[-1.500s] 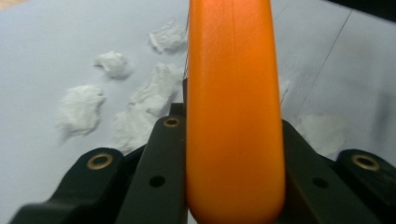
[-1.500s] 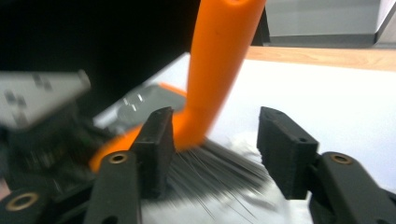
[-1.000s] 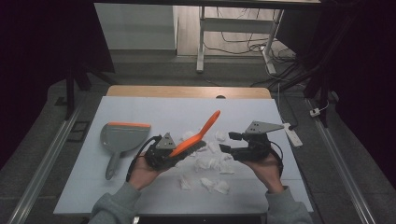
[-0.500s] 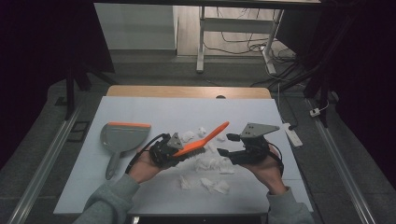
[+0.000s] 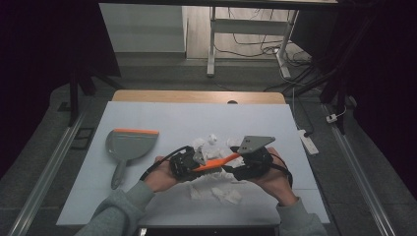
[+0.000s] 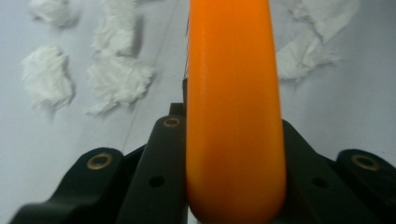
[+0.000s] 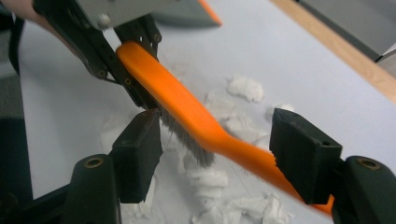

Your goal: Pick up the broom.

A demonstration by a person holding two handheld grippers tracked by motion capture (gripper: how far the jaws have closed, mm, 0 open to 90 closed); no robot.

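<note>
The desk (image 5: 147, 196) carried a grey dustpan (image 5: 129, 143) with an orange edge at its left, well apart from the white paper scraps (image 5: 216, 191) strewn around its middle. Above those scraps the left gripper (image 5: 189, 164) pinched the orange brush (image 5: 216, 162) by its bristle end, while the right gripper (image 5: 239, 166) stood spread around the handle, not yet closed. It looked like a handover of the brush; next, the right jaws would need to clamp the handle before the left let go.
</note>
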